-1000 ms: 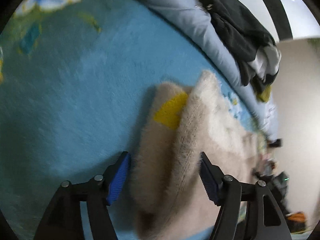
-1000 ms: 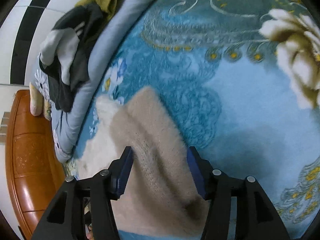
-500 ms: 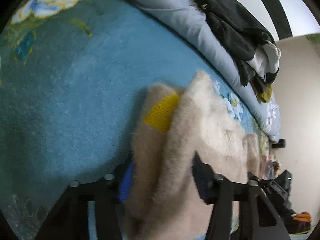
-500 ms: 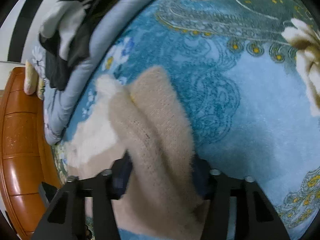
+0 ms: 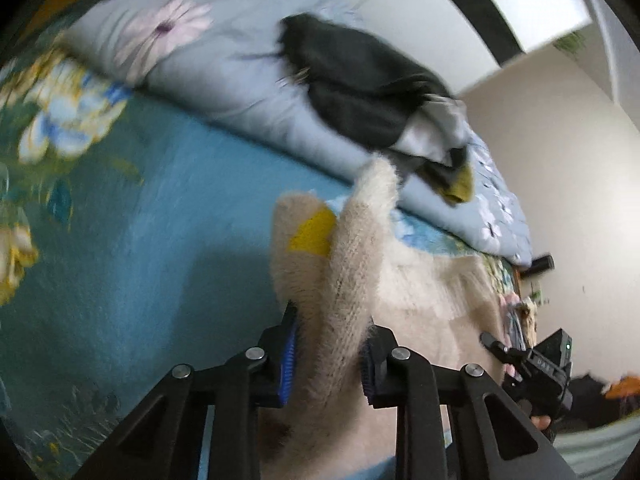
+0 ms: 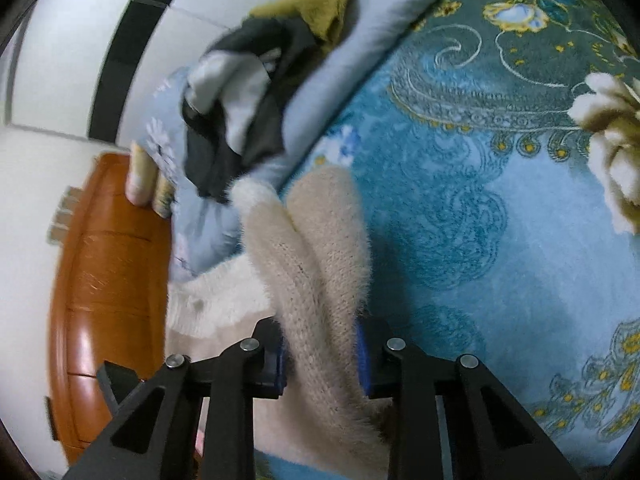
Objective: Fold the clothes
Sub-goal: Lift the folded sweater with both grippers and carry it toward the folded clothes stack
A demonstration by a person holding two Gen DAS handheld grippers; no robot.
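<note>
With both the left gripper [image 5: 328, 354] and right gripper [image 6: 320, 356] clamped on the sweater [image 5: 352, 264] — bunched above the blue blanket [image 5: 140, 260] — we should lift the 2 ends level.

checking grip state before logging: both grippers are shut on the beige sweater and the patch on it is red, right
Not quite: the patch is yellow, not red, as the left wrist view shows. The rest holds: the left gripper and right gripper are both shut on the beige sweater.
</note>
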